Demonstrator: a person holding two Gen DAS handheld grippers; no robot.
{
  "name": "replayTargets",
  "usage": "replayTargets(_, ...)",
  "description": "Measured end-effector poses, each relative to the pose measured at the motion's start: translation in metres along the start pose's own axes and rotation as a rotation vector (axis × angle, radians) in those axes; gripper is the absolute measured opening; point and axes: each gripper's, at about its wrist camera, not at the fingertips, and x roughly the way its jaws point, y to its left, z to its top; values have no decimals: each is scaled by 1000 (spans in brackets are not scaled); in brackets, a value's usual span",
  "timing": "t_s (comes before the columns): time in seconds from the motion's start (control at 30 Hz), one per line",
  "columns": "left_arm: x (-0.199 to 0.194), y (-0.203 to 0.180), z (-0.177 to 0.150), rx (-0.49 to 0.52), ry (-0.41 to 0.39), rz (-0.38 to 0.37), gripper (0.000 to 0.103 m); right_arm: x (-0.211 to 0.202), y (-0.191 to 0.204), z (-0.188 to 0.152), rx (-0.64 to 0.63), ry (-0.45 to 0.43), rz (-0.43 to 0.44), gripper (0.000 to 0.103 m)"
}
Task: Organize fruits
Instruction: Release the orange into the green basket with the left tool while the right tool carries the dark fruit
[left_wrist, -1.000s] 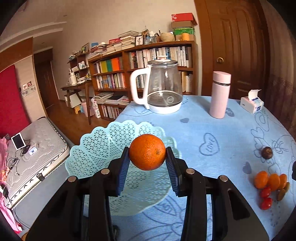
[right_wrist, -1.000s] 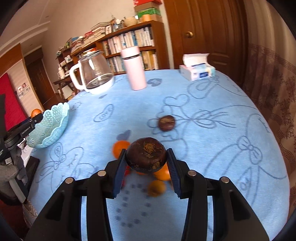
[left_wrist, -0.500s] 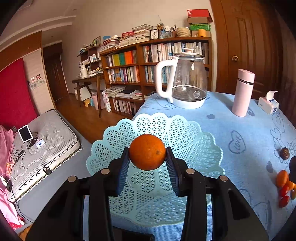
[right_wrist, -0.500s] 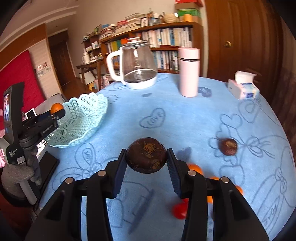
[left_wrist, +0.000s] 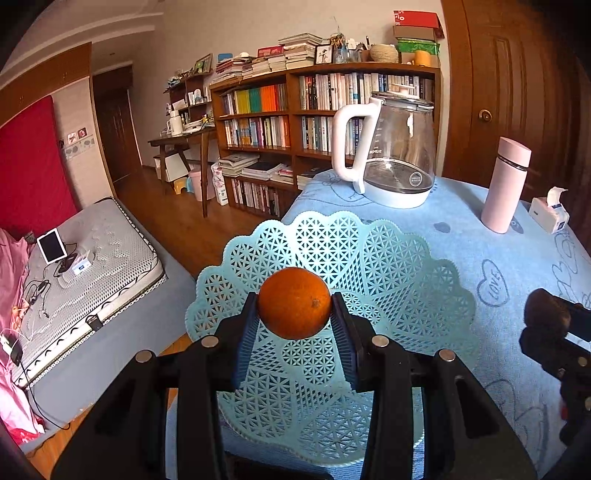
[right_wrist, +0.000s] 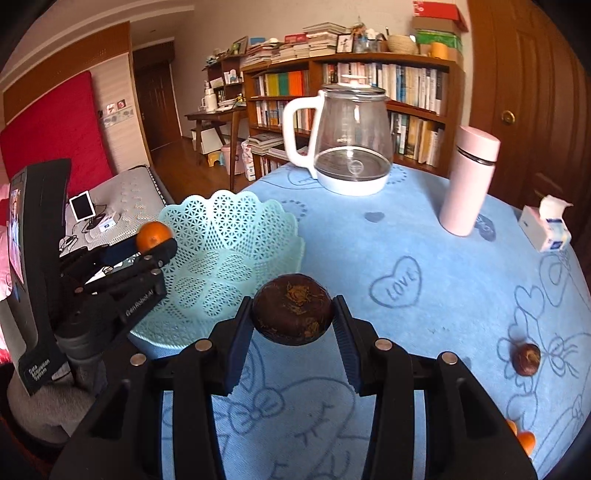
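My left gripper (left_wrist: 294, 314) is shut on an orange (left_wrist: 294, 302), held above the near side of a pale turquoise lattice basket (left_wrist: 399, 266) on the blue tablecloth. From the right wrist view the same orange (right_wrist: 153, 235) hangs over the basket's left rim (right_wrist: 229, 201). My right gripper (right_wrist: 293, 317) is shut on a dark brown round fruit (right_wrist: 293, 314), just right of the basket and above the cloth. That fruit (left_wrist: 543, 308) also shows at the right edge of the left wrist view. A second dark brown fruit (right_wrist: 526, 359) lies on the cloth at right.
A glass kettle (right_wrist: 351, 147), a pink flask (right_wrist: 469, 184) and a tissue box (right_wrist: 546, 229) stand at the back of the table. Small orange fruits (right_wrist: 522, 439) lie at the lower right edge. The table's edge drops to the floor and a mattress (left_wrist: 85, 266) on the left.
Both grippers have moved closer to the basket with their fruits. The right gripper swung left from the loose fruits to the basket's right side; the left one rose over the basket.
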Motion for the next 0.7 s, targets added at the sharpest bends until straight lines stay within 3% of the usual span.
replayTargets(0.13, -2, 7, 3, -26, -10, 9, 64, 6, 12, 4, -15, -3, 3, 43)
replayTargets(0.7, -24, 32, 16, -96, -81, 57, 77, 18, 32, 10, -63, -24, -15, 43)
